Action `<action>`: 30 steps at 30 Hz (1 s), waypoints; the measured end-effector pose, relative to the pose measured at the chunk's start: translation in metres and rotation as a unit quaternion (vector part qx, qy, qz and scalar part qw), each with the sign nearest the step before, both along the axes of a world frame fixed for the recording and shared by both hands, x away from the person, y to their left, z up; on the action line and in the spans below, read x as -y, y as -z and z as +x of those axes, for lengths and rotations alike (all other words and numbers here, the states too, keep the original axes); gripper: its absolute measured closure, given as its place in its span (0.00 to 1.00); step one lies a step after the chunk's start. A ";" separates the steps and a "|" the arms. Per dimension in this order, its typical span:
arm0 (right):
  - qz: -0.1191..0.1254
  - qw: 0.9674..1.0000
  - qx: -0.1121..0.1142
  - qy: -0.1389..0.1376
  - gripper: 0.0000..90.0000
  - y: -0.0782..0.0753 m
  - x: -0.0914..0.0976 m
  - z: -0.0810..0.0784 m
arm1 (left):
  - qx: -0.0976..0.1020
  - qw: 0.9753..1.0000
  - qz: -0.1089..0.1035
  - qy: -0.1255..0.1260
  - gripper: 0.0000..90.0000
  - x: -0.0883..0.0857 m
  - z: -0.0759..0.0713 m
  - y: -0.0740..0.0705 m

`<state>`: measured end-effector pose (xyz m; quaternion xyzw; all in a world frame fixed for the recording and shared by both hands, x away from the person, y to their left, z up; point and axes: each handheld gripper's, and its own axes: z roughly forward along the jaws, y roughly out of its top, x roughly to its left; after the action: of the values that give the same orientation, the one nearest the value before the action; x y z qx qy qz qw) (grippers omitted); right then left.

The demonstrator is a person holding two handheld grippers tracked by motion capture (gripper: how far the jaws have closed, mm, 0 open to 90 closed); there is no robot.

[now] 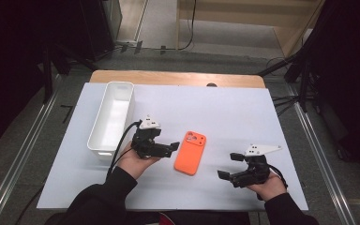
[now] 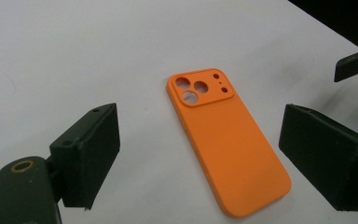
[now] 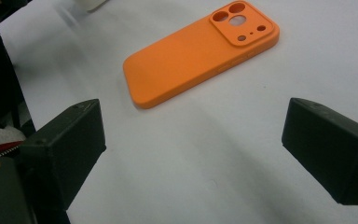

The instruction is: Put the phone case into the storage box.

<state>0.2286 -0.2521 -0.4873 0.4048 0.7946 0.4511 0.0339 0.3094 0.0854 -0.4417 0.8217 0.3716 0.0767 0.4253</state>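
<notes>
Two grippers sat low in the high view, w/ an orange phone case point(image 1: 190, 153) flat on the white table cover point(image 1: 225, 112) between them, centre frame, camera cutouts toward the top. Left gripper point(image 1: 171, 147) was just left of the case, jaws apart w/ nothing between, not touching it. Right gripper point(image 1: 229, 166) lower right, well apart from the case, jaws wide, nothing held. White bin point(image 1: 111, 117) stood upper left, just beside the left gripper's hand, long side running up-frame; nothing else near the case. Open cover all round the case to top and right; bottom edge of the cover near both forearms. Wood table edge point(image 1: 178, 77) peeked out past the cover at top. In the left gripper view the case point(image 2: 226, 140) lay ahead between the jaws, a tip of the other gripper cut off at the right edge. In the right gripper view the case point(image 3: 200, 51) was upper centre, dark sleeve at left hard to make out. Bin's inside partly washed out.
</notes>
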 end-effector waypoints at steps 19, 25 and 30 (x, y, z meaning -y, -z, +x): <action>0.005 1.000 0.001 -0.002 0.06 0.000 0.000 0.001 | 0.014 1.000 -0.001 -0.005 0.14 0.024 -0.001 0.004; 0.003 1.000 0.000 -0.001 0.06 0.000 0.000 0.002 | 0.001 1.000 -0.005 -0.011 0.14 0.031 0.002 0.006; 0.003 1.000 0.000 0.001 0.06 0.000 0.000 0.003 | 0.000 1.000 -0.015 -0.013 0.14 0.037 0.002 0.007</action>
<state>0.2320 -0.2524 -0.4873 0.4056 0.7931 0.4533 0.0326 0.3114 0.0489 -0.4483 0.8102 0.3832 0.0762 0.4369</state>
